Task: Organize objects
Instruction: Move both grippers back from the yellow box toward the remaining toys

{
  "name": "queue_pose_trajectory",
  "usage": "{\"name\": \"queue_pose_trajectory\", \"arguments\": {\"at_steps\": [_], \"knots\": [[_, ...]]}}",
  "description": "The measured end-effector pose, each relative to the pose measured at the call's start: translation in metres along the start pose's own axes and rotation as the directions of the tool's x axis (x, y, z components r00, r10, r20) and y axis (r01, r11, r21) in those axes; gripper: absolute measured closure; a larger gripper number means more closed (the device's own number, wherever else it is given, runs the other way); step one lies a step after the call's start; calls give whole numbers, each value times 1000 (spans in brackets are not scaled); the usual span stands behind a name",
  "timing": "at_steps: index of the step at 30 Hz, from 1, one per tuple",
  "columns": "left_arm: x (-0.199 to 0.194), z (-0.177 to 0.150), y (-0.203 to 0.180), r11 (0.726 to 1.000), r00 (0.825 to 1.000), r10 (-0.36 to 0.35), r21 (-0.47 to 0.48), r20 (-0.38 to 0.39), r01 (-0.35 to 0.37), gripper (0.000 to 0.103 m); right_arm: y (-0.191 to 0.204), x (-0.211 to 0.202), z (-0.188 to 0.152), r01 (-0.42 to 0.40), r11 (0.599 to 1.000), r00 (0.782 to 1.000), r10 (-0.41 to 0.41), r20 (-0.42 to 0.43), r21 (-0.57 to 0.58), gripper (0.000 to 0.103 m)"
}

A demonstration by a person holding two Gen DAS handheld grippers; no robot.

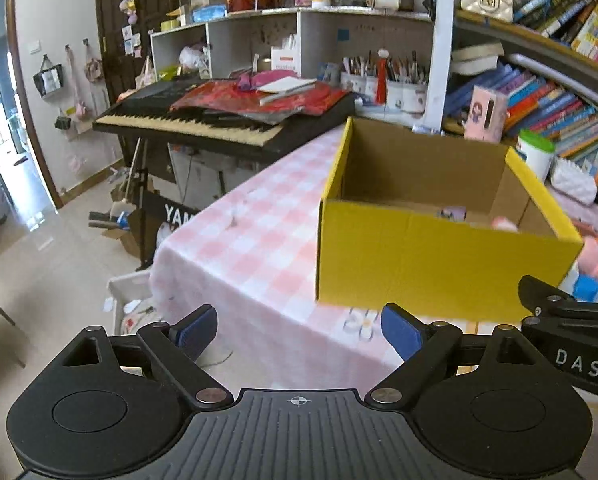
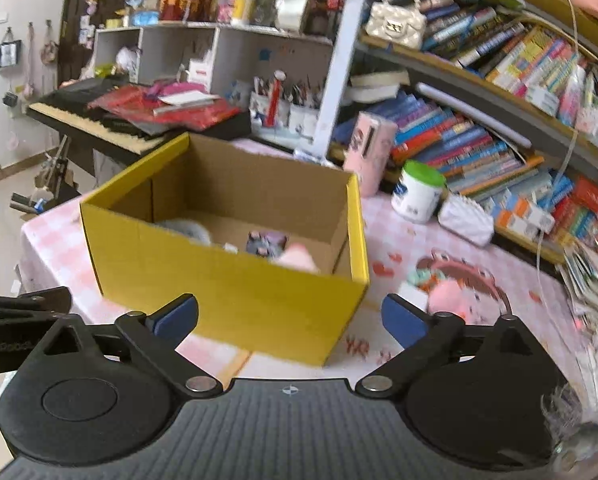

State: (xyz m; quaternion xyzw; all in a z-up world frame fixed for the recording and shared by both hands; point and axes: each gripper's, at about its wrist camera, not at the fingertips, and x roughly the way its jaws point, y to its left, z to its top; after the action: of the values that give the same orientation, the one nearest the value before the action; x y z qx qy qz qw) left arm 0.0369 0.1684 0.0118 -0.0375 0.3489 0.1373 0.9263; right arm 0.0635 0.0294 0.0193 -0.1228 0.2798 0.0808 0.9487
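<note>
Left gripper (image 1: 297,330) jaws wide, empty | right gripper (image 2: 290,320) same | yellow box (image 2: 235,292) contents blurred, half-hidden

I see the box (image 2: 235,280) on the table (image 1: 259,248), ahead of both grippers. Inside it lie a few small toys (image 2: 267,242). Behind the box to the left stands a keyboard (image 1: 203,120) with papers on top. To the right of the box sit a tub (image 2: 417,192) and a plush (image 2: 451,292), with bookshelves (image 2: 499,120) behind them.
</note>
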Motion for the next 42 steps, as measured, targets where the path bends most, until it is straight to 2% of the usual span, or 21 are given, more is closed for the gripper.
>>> {"name": "queue_pose_trajectory", "arguments": {"at_steps": [12,21,33,42], "knots": [[-18,-37,-3,997,998,8,81,-63,-3,8,8,-27,-45,85,996,990,-82,-112,23,2],[-30,-53,-20,988,996,-30,147,-80,41,8,-3,-46,-69,158,986,976,-147,-158,55,0],[-30,-58,-69,949,984,-138,268,-112,164,8,-48,-58,-90,289,946,941,-253,-225,145,0],[-24,-55,-109,931,976,-178,299,-128,209,8,-88,-50,-97,324,929,927,-274,-254,179,0]]}}
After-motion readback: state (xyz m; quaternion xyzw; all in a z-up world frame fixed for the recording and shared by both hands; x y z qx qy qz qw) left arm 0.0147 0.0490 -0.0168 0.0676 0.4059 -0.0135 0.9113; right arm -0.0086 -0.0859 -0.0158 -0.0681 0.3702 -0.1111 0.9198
